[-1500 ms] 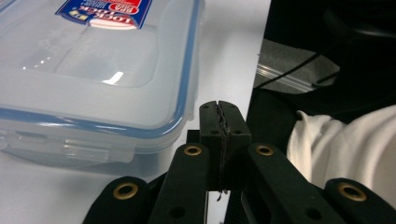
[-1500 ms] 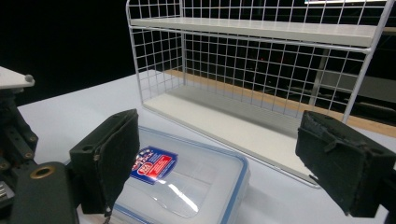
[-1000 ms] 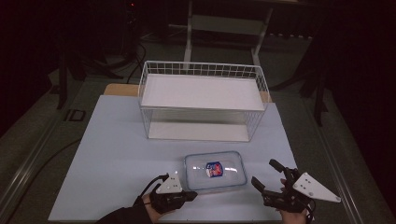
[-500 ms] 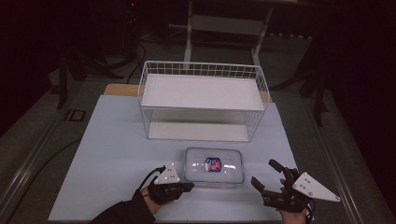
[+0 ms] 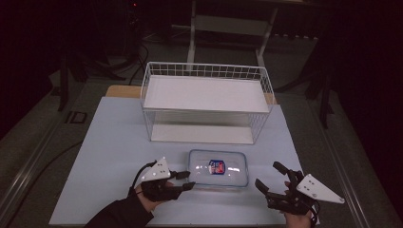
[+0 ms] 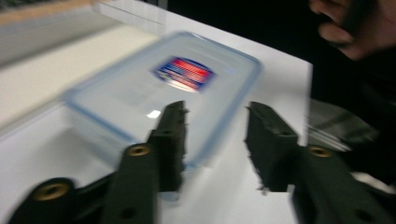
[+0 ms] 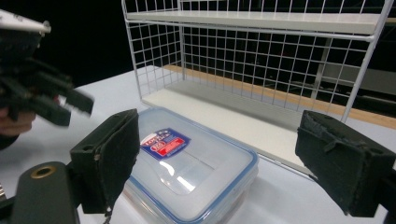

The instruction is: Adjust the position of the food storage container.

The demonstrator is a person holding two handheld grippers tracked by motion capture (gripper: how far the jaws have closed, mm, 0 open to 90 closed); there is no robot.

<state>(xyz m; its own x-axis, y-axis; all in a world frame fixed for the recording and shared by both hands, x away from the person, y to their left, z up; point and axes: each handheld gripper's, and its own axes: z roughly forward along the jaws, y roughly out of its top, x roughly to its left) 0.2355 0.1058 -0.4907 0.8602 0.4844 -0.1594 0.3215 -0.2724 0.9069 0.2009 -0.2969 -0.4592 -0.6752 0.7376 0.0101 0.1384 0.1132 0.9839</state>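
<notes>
White sheeting covered the table (image 5: 109, 156), which sat in a dim room. A white wire rack (image 5: 206, 102) with an upper shelf and a lower shelf stood upright at the far middle of the table, both shelves bare in the high view. In the right gripper view the rack's (image 7: 280, 56) mesh wall and lower board rose directly behind the container.

A clear plastic container (image 5: 218, 168) with a blue-edged lid and a red-and-blue label lay flat on the table, just in front of the rack and between the two grippers. The lid was closed on the box (image 7: 187, 163).

The left gripper (image 5: 186, 180), held in the person's left hand (image 5: 147, 197), lay at the container's left edge. Its jaws were parted; in the left gripper view one jaw overlapped the near corner of the container (image 6: 163, 93) and the other stood just beside it over bare table. That view was blurred, so contact could not be confirmed.

The right gripper (image 5: 270, 176), held in the right hand (image 5: 298, 217), stood near the container's right side and apart from it. Its jaws were spread wide and held nothing.
</notes>
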